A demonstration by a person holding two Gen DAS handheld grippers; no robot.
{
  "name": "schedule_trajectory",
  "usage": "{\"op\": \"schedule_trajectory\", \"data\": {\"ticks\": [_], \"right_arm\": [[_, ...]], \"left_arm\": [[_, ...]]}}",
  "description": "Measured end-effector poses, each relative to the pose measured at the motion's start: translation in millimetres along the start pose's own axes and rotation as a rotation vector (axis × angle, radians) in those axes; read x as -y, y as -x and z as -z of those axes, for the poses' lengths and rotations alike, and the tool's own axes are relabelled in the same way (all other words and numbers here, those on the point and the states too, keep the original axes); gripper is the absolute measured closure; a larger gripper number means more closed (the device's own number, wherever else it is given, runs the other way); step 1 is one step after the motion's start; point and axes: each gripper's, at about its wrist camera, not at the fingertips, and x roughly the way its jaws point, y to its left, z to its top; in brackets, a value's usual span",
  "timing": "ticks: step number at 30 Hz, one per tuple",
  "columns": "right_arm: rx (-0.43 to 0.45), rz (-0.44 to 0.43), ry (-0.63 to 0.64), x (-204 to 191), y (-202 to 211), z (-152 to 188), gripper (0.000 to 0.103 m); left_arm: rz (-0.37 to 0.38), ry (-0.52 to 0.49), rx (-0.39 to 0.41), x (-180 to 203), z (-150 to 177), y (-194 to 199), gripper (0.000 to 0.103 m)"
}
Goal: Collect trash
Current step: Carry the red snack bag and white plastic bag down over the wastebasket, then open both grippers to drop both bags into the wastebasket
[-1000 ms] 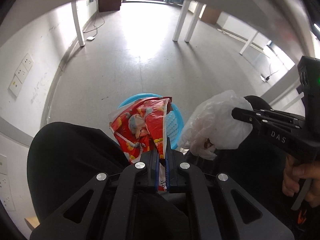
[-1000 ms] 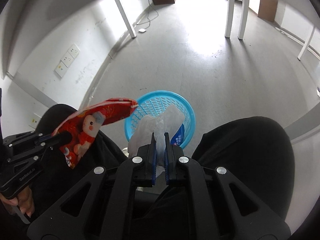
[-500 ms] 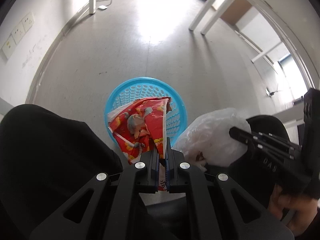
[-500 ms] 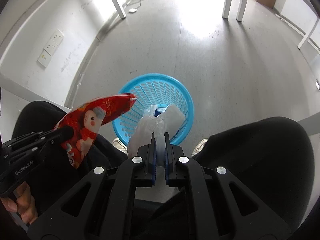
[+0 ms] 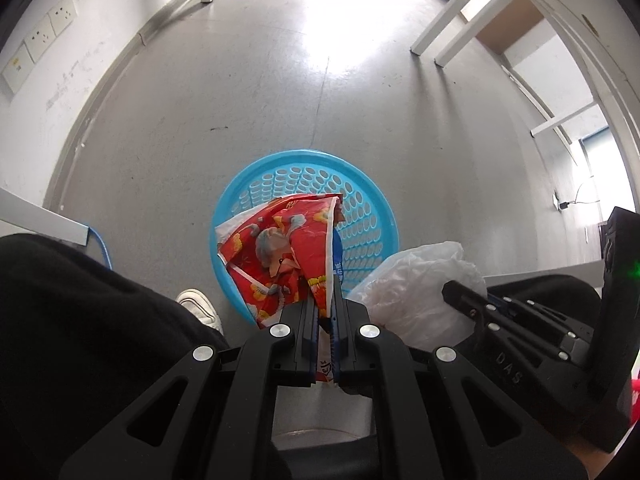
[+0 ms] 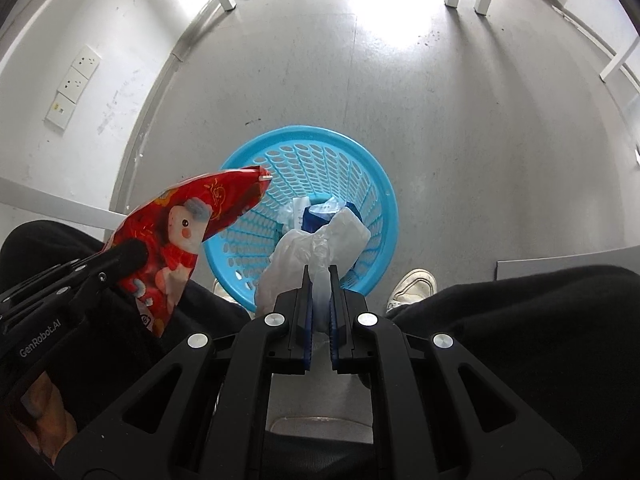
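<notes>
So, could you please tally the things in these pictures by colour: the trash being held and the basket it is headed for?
Red: 1, the red snack bag held by the left gripper.
White: 1, the white plastic bag held by the right gripper.
Blue: 1, the blue basket on the floor.
Total: 3.

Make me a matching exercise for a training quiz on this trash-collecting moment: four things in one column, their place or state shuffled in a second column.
Things:
1. red snack bag
2. white plastic bag
3. blue basket
4. white shoe

Places or states:
A. on the floor, some trash already inside
B. pinched by the left gripper
C. beside the basket, on the floor
D. pinched by the right gripper

Pairs: 1-B, 2-D, 3-A, 4-C
</notes>
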Motion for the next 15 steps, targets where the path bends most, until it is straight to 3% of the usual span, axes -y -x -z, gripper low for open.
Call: {"op": "schedule_trajectory", "data": {"ticks": [6,8,15], "right_arm": [[-0.052,-0.024,-0.068,11.9,-27.9,-10.9,0.097],[-0.061,-0.025,-0.078,14.3,-34.8,-13.6,0.097],[-0.08,0.002,-0.07,15.0,-53.0,-23.6,0.097]], "left_arm": [[-0.019,0.038,-0.033,-6.4,-16.9,-22.3,0.099],[-0.062,0.024,-0.026,-3.0,-21.4,-27.6,0.099],[-0.094,0.002,-0.051,0.4,-35.9,-50.9,0.099]]}}
